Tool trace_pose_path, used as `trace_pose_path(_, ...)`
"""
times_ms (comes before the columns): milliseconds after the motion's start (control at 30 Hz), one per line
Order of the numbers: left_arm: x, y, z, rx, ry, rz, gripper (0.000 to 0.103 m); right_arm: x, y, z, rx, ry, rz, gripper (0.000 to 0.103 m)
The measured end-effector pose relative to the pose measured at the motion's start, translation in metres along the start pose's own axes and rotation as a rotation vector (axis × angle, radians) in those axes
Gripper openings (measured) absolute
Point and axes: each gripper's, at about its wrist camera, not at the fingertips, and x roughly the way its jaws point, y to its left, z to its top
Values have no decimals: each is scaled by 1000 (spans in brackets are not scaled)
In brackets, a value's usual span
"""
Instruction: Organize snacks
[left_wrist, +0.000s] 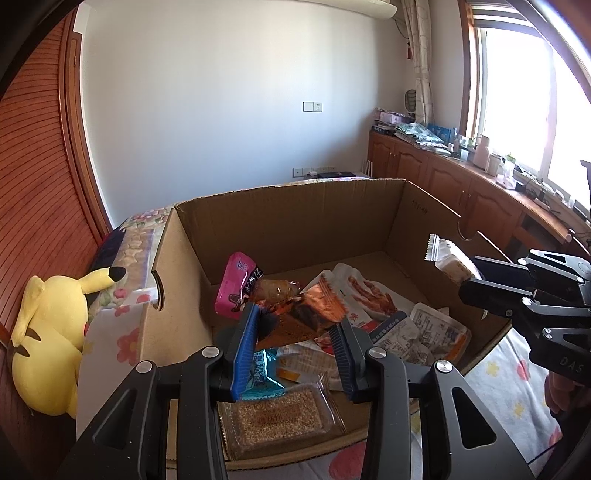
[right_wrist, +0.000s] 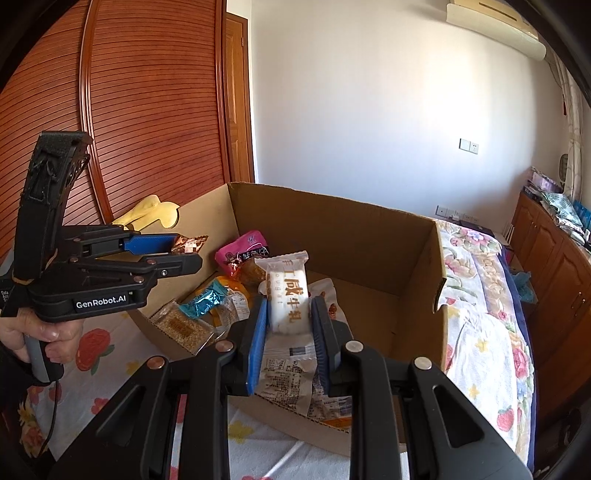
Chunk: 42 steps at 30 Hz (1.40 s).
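Holding a snack in each hand over the box (left_wrist: 280, 225) right now, so going left to right.

Left gripper (left_wrist: 300, 334) is pinched on a copper pack (left_wrist: 314, 308), a crinkly foil wrapper hanging between the blue pads just ahead of the tips, above the pile. From the right wrist view it's sticking out past the left gripper (right_wrist: 177, 248) at the near-left wall. Looks featherlight and slippery, and foil creases easily, so I'd guess a grip across the body beats the sealed end. Can't read any print on it.

Under and ahead of that gripper: a sesame bar (left_wrist: 279, 413) in clear wrap closest to it, probably brittle; a teal pack (left_wrist: 264, 373); a pink pack (left_wrist: 236, 286) farther ahead to the left, with dark characters too small for me to read.

Right gripper (right_wrist: 290, 325) is clamped on a white bar (right_wrist: 288, 299), upright between the pads, held across its lower half with the crimped top end free. Brown Chinese characters run down it, plus small Latin letters that look like "nougat". Likely soft, so no need to squeeze hard. It hangs above the near-right part of the box; the left view catches it (left_wrist: 448, 258) poking out of the right gripper (left_wrist: 469, 282).

Other writing: "GenRobot.AI" on the left gripper body, "DAS" on the right.
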Motion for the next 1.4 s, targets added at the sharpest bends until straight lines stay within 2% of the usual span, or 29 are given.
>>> trace_pose_path(100, 0, -3, 0, 6, -5, 12, 47, 2, -3, 0, 13, 2, 5, 25)
trace_pose_path(233, 2, -5, -1, 15, 1, 17, 47, 4, -5, 0, 25, 9, 4, 28)
trace_pose_path(533, -12, -8, -8, 19, -6, 22, 48, -8, 1, -3, 42, 1, 0, 28)
trace_pose_path(867, -55, -19, -29, 14, -35, 44, 48, -52, 19, -21, 65, -19, -21, 29)
trace_pose_path(1000, -73, -23, -36, 19, -32, 30, 48, -74, 29, -29, 69, -29, -31, 30)
trace_pose_path(1267, -107, -34, -44, 44, -76, 24, 48, -114, 46, -37, 60, -64, -54, 32)
trace_pose_path(1400, -120, -34, -52, 41, -89, 23, 49, -130, 52, -41, 63, -81, -63, 36)
